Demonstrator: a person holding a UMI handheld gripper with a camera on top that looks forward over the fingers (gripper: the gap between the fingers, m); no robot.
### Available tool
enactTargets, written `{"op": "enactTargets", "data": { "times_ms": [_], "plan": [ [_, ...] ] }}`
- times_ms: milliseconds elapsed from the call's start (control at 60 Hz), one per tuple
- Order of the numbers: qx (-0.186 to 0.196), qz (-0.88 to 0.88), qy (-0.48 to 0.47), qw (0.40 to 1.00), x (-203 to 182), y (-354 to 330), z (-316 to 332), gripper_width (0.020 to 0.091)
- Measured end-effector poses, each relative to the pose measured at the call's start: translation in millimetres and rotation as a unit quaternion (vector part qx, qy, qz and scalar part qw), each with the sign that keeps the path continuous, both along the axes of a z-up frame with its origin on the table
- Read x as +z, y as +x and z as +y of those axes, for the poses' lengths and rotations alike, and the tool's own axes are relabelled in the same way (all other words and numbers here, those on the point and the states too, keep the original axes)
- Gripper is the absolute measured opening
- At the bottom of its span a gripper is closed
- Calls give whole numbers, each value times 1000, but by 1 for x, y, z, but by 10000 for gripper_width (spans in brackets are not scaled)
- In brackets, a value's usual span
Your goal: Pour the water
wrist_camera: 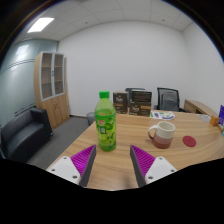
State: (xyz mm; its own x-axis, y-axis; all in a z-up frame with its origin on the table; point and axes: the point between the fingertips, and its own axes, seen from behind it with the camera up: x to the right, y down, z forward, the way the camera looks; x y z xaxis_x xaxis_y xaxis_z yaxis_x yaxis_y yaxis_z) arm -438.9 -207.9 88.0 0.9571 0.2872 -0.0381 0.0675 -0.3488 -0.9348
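The green bottle [105, 122] stands upright on the table [200, 148], just ahead of the gripper [112, 160] and between the lines of its parted, empty fingers; a mug [161, 133] sits beyond, rightward.

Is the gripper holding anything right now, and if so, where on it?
Nothing is held. The gripper has its jaws open, and the green bottle stands on the table just ahead of them, untouched.
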Motion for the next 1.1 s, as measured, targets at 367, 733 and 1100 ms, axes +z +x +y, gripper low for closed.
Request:
{"op": "enactTargets", "data": {
  "times_ms": [367, 733, 1100],
  "plan": [
    [-68, 7, 22, 997, -7, -97, 93, 686],
    [-150, 13, 43, 988, -15, -80, 127, 482],
    [-177, 75, 24, 981, -16, -69, 135, 399]
  ]
}}
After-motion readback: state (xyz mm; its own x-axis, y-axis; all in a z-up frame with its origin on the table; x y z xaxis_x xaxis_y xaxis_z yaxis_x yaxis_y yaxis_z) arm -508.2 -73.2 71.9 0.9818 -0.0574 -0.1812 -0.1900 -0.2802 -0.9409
